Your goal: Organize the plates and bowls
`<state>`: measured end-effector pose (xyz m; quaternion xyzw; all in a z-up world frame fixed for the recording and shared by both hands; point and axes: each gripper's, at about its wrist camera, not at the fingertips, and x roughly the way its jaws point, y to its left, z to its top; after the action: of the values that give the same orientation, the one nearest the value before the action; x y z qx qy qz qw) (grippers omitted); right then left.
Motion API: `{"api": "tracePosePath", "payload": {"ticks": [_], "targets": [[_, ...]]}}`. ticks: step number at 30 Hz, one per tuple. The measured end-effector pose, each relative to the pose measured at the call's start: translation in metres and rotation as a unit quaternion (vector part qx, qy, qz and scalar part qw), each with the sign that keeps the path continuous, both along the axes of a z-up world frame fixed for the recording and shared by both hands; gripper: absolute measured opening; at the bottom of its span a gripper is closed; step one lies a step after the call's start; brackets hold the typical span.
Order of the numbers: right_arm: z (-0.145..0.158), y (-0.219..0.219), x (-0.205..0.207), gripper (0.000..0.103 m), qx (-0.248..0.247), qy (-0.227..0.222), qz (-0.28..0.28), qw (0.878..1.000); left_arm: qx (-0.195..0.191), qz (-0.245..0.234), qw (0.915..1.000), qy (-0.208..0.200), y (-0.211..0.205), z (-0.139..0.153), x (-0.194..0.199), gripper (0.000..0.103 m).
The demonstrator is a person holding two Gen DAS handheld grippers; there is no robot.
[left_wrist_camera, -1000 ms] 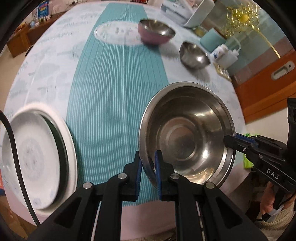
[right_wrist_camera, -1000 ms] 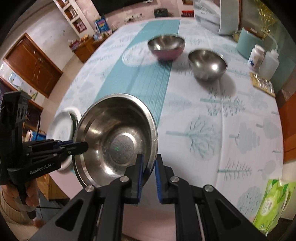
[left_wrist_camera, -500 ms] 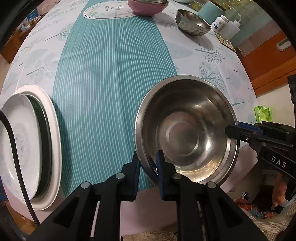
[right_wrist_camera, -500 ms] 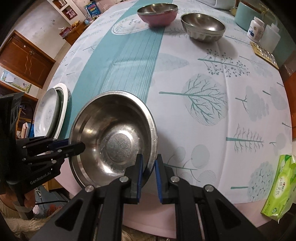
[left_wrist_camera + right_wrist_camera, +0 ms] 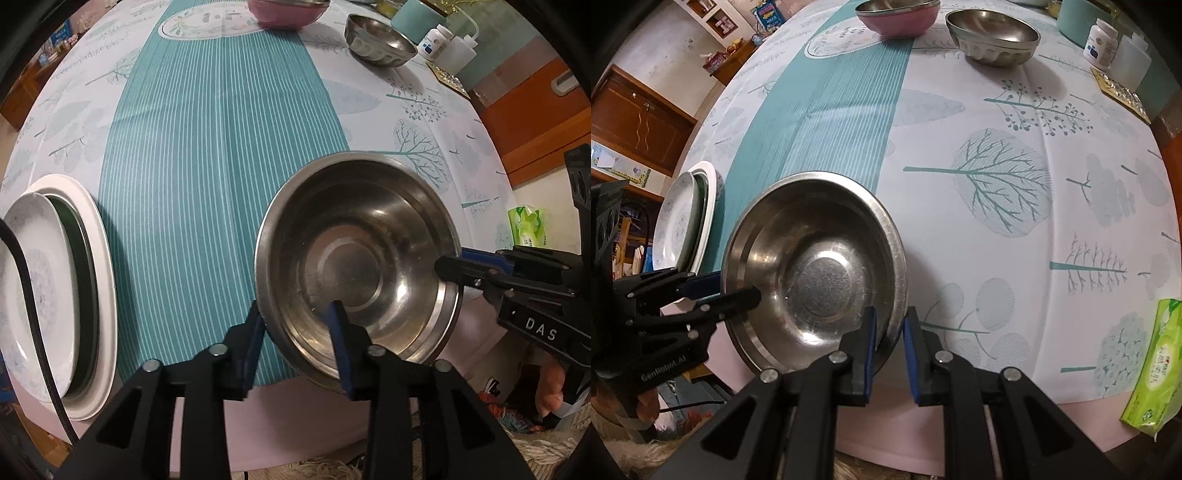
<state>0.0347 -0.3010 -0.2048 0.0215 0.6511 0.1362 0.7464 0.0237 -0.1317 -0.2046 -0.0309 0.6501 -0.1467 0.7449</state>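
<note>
A large steel bowl (image 5: 356, 258) sits at the table's near edge; it also shows in the right wrist view (image 5: 816, 269). My left gripper (image 5: 295, 325) is open, its fingers spread either side of the bowl's near-left rim, one inside, one outside. My right gripper (image 5: 888, 328) is narrowly open around the bowl's right rim, pads just off the metal. A stack of white plates (image 5: 55, 288) lies at the left edge, also in the right wrist view (image 5: 685, 218). A pink bowl (image 5: 897, 16) and a smaller steel bowl (image 5: 993, 35) stand at the far side.
A round table with a teal-striped cloth (image 5: 221, 129) fills both views. White bottles (image 5: 1102, 42) and a teal container stand at the far right. A green tissue pack (image 5: 1152, 365) lies at the near right edge. A wooden cabinet (image 5: 635, 122) stands left.
The bowl came down from the air onto the table's near edge. Both grippers, shut on its rim before, have opened, the left one wider.
</note>
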Motion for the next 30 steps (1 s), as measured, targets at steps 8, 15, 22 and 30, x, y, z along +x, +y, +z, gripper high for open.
{"api": "tracePosePath", "payload": {"ticks": [8,15,22,30], "targets": [[0.004,0.002,-0.002,0.026,0.002,-0.012,-0.001,1.0,0.015,-0.004,0.9995,-0.027,-0.001,0.012,-0.003,0.053],[0.007,-0.003,-0.003,0.027,0.006,-0.016,-0.009,1.0,0.018,-0.001,0.9993,-0.032,0.003,0.017,-0.005,0.056],[0.014,-0.005,-0.004,0.027,0.006,-0.03,-0.012,0.999,0.024,-0.004,0.999,-0.039,0.001,0.022,-0.006,0.057],[0.037,-0.011,-0.002,0.027,0.018,-0.067,-0.014,0.998,0.043,-0.013,0.9967,-0.067,-0.004,0.05,-0.003,0.058]]}}
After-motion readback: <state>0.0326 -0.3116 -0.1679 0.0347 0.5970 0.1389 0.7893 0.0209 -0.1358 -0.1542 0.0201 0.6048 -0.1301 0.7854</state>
